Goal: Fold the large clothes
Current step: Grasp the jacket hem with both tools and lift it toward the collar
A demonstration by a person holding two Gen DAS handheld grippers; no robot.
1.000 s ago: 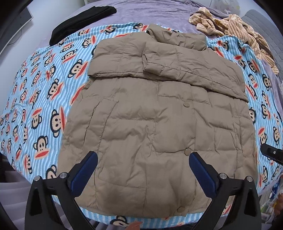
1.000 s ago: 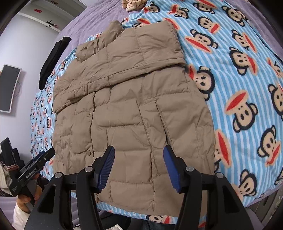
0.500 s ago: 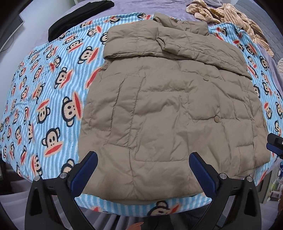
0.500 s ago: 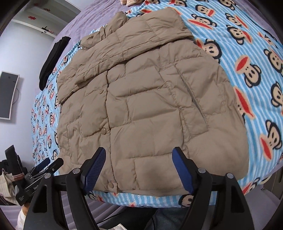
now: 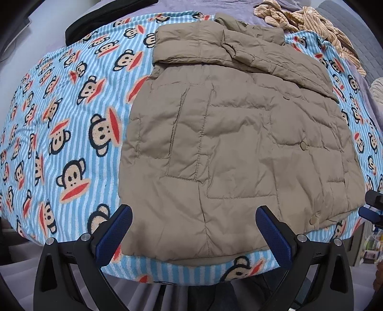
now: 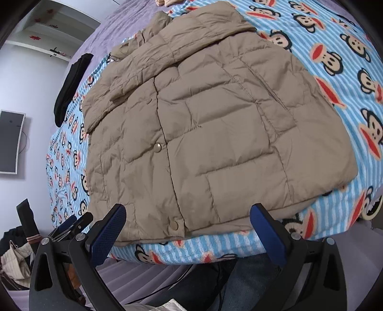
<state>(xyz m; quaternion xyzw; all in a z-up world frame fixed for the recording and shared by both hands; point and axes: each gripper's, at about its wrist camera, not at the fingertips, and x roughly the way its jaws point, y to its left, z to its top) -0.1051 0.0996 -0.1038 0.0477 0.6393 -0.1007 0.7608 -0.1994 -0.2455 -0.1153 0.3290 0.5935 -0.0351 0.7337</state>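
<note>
A tan quilted puffer jacket (image 5: 239, 134) lies flat, front up, on a blue striped monkey-print blanket (image 5: 71, 124), with both sleeves folded across the chest near the collar. It also shows in the right wrist view (image 6: 215, 134). My left gripper (image 5: 194, 236) is open and empty, hovering over the jacket's hem near its left corner. My right gripper (image 6: 189, 236) is open and empty, hovering over the hem near the bottom snap button (image 6: 174, 224). The right gripper's tip shows at the left wrist view's right edge (image 5: 373, 205).
The blanket (image 6: 347, 79) covers a purple bed. A black garment (image 5: 103, 21) lies at the far left, a striped beige garment (image 5: 318, 21) at the far right. The bed's near edge is just under both grippers. A wall screen (image 6: 9, 141) hangs left.
Both grippers have pulled back toward the bed's near edge and now sit over the hem. The right gripper's jaws have opened wider. The jacket has not moved.
</note>
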